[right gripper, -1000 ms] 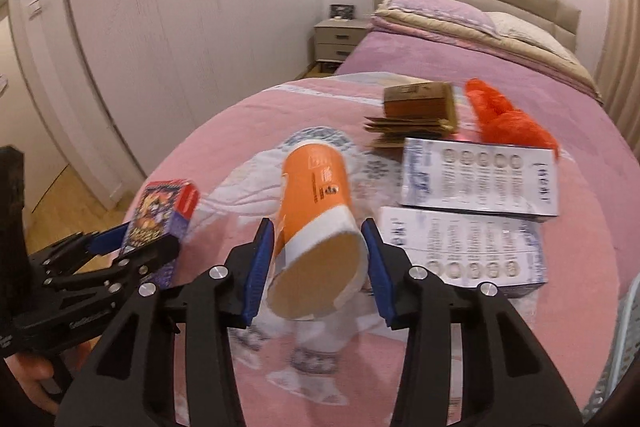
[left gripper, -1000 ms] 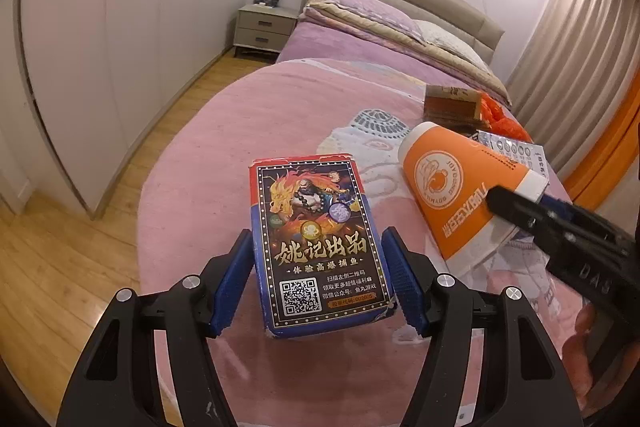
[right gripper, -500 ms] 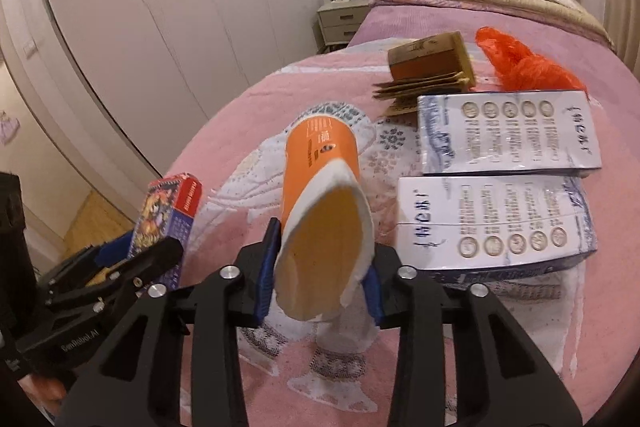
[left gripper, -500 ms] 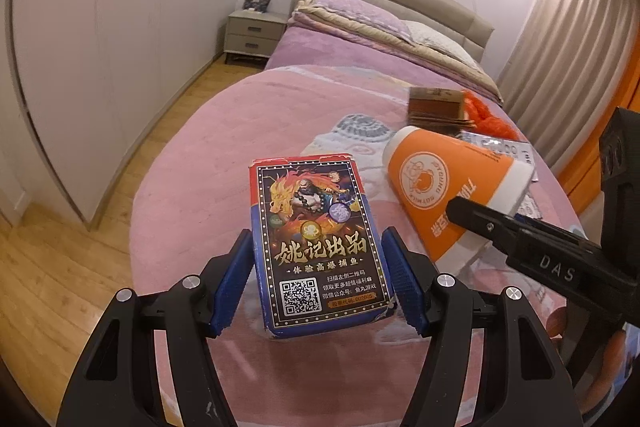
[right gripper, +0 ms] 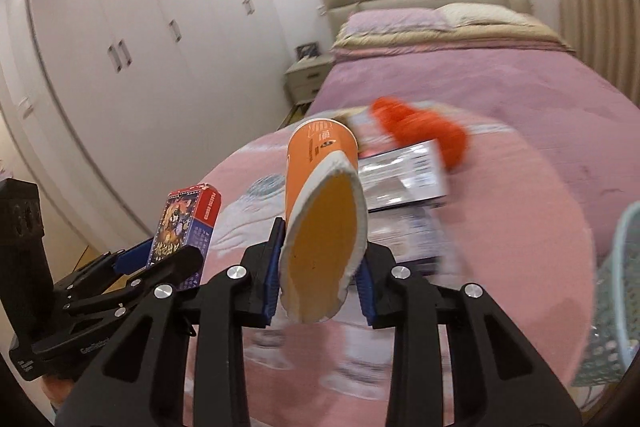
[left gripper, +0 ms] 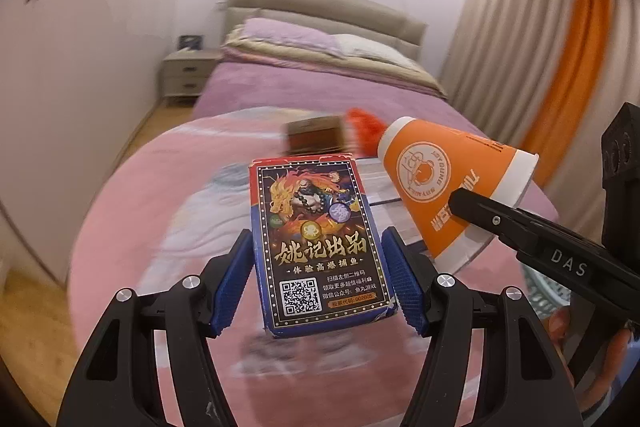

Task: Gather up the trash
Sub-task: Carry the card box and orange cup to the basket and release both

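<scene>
My left gripper is shut on a playing card box with a dragon picture and a QR code, held above the pink blanket. The box also shows in the right wrist view. My right gripper is shut on an orange paper cup, squashing its white rim, mouth toward the camera. The cup shows in the left wrist view at the right, lifted off the bed.
On the pink blanket lie a brown cardboard box, an orange plastic bag and flat printed cartons. A pale mesh basket stands at the right edge. White wardrobes and a nightstand are at left.
Both grippers have lifted and swung right with their loads. The right gripper has squeezed the cup flatter. The basket has come into the right wrist view.
</scene>
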